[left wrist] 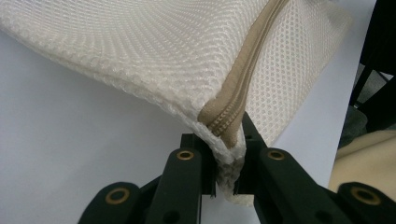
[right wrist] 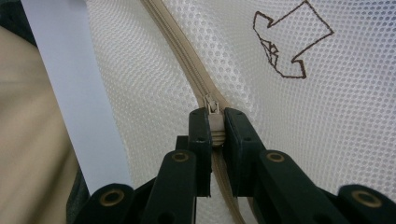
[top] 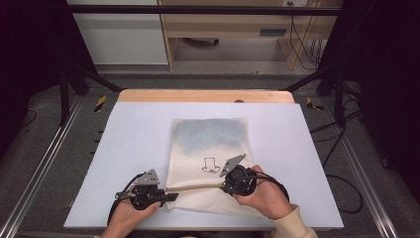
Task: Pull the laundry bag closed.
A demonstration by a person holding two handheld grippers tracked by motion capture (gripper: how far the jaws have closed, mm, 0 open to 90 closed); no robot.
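Mesh bag point(top: 208, 148): flat on white table point(top: 129, 139)
Left gripper point(left wrist: 226, 161): jaws clamped on bag corner — zipper end
Right gripper point(right wrist: 214, 126): jaws pinching zipper pull point(right wrist: 213, 114) — mid-zipper

A lab recording bay: black frame point(top: 198, 9), floor rails point(top: 39, 168), loose cables point(top: 341, 178), white-topped table point(top: 133, 134).

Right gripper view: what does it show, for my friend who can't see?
Two black tongs pinch the zipper pull of a cream mesh bag. A brown stitched outline sits on the mesh nearby.
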